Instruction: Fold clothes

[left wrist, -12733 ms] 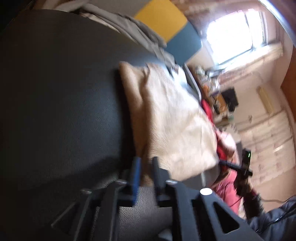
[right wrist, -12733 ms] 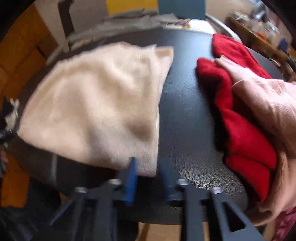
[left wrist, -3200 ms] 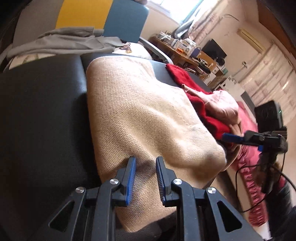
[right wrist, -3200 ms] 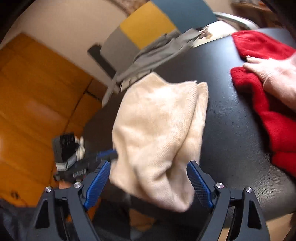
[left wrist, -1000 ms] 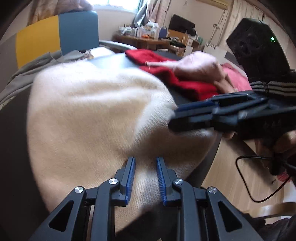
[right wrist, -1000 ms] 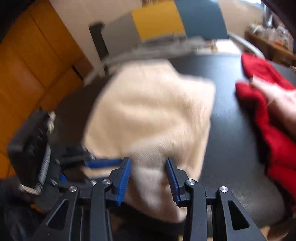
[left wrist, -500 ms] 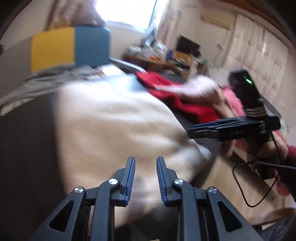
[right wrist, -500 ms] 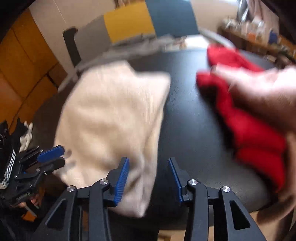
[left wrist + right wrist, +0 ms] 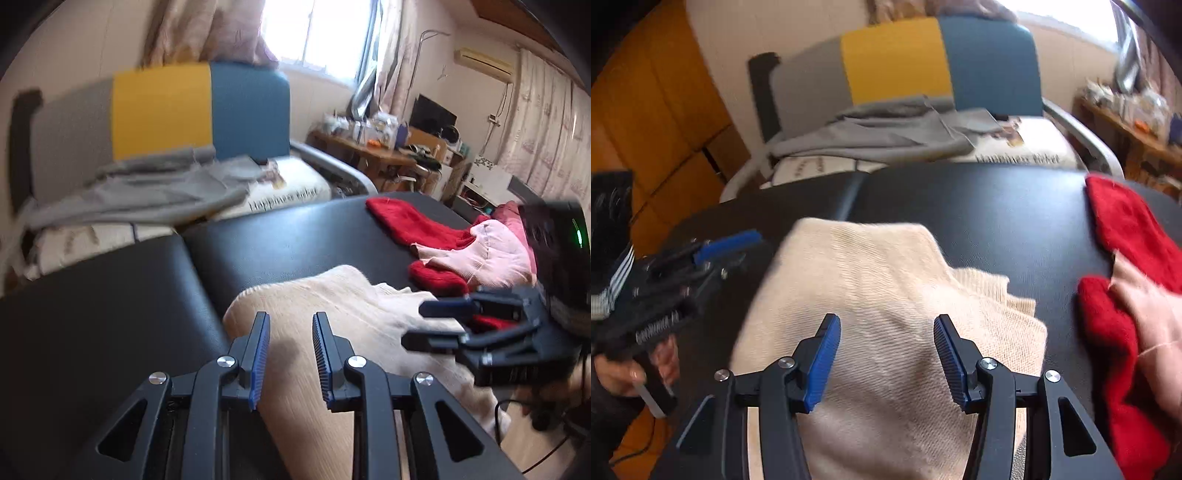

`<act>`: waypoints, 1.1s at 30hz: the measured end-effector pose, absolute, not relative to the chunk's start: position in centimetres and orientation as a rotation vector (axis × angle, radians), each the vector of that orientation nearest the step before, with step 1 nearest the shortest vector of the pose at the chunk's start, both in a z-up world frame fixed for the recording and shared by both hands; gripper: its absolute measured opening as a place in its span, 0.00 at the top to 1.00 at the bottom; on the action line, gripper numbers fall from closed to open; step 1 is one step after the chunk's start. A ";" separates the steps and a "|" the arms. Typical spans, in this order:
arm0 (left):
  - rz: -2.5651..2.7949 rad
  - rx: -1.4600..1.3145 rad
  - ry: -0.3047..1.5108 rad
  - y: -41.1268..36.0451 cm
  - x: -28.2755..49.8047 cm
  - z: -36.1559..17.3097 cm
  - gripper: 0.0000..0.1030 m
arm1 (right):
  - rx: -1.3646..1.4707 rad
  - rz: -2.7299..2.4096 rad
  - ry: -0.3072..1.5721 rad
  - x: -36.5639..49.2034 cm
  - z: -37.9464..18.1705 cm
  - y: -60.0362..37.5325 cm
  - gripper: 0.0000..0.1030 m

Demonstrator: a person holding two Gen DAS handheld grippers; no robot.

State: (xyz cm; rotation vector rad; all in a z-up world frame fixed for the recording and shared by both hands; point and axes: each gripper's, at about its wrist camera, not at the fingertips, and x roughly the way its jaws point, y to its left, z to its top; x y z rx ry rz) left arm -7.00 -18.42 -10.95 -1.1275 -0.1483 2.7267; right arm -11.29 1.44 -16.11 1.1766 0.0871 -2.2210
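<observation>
In the right wrist view, the left tool (image 9: 727, 245) is hanging at the far left edge of the black worktop (image 9: 979, 206), gripped by a person's hand (image 9: 617, 373); its blue-padded jaws are sitting narrowly apart with nothing between them, and the left wrist view shows them the same way, over the cloth but not pinching it. Just right of it, the folded cream knit garment (image 9: 886, 295) is lying on the near part of the worktop, its front edge reaching toward the camera. The right tool (image 9: 886, 354) is hovering over the near end of that garment, its jaws opening and standing moderately wide; the pads are not pressing on the fabric. Farther right, a red garment (image 9: 1123, 236) is lying on the worktop, with a pink garment (image 9: 1148, 314) resting partly on top of it. Behind the worktop, a grey cloth (image 9: 886, 129) is draped over a chair (image 9: 990, 59) whose back is showing grey, yellow and blue panels.
</observation>
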 end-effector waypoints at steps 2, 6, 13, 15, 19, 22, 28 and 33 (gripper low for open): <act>2.675 -1.187 -0.131 -18.5 -8.8 -12.0 0.77 | 1.215 -2.247 0.076 -11.3 -17.2 2.5 0.45; 2.561 -1.322 -0.081 -18.0 -11.9 -15.1 0.76 | 1.267 -2.290 0.045 -11.2 -19.6 4.6 0.24; 2.602 -1.320 -0.178 -17.9 -12.5 -17.3 0.74 | 1.266 -2.303 -0.039 -12.0 -23.1 6.7 0.01; 2.647 -1.297 -0.159 -17.5 -12.0 -17.2 0.74 | 1.263 -2.305 -0.036 -12.0 -23.1 6.7 0.00; 2.741 -1.228 -0.154 -17.8 -10.9 -15.2 0.74 | 1.259 -2.307 -0.034 -12.0 -23.1 6.7 0.00; 2.834 -1.141 -0.165 -18.7 -8.5 -12.8 0.74 | 1.261 -2.298 -0.068 -12.0 -22.7 7.1 0.00; 2.883 -1.150 -0.362 -21.6 -2.1 -11.4 0.75 | 1.125 -2.369 -0.012 -9.6 -19.1 7.3 0.03; 2.833 -1.122 -0.375 -19.9 2.8 -11.9 0.75 | 1.029 -2.250 0.078 -4.3 -16.4 5.9 0.03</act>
